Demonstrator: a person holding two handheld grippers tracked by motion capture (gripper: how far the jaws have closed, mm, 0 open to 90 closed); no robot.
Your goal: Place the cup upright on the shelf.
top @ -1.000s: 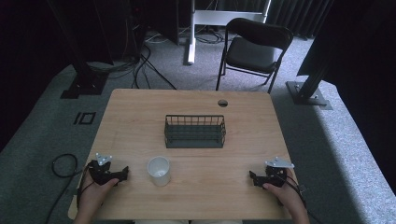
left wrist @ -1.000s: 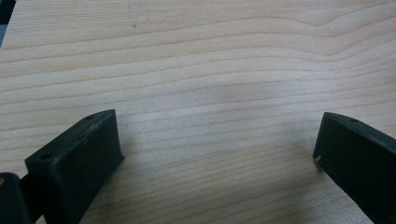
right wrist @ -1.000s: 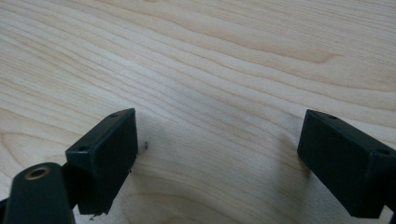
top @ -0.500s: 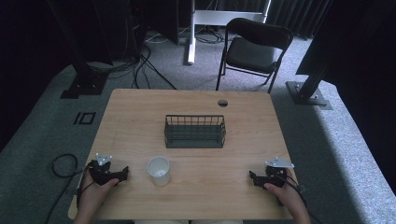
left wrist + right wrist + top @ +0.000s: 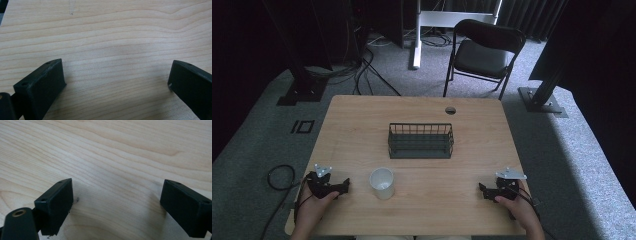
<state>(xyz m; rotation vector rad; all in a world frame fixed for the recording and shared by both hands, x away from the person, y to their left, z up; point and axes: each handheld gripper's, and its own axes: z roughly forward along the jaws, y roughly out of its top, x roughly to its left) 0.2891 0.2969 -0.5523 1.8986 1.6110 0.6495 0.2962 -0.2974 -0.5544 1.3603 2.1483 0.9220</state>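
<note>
A: Pale wooden table (image 5: 472, 130) on grey carpet, a black folding chair (image 5: 482, 50) beyond its far edge.

B: And the likely thing to handle?

A: A white round plastic cup (image 5: 382, 182), upright, mouth up, so no long axis along the table. It stands at the near left, just right of the left gripper (image 5: 343, 185), which is nearer. The black wire basket (image 5: 420, 141), long axis left-right, sits mid-table.

B: Jaws?

A: Left spread wide over bare wood; the right gripper (image 5: 482, 190) too, well apart at near right.

White cup (image 5: 382, 183), black wire basket (image 5: 420, 141), pale wood-grain table (image 5: 472, 120).
</note>
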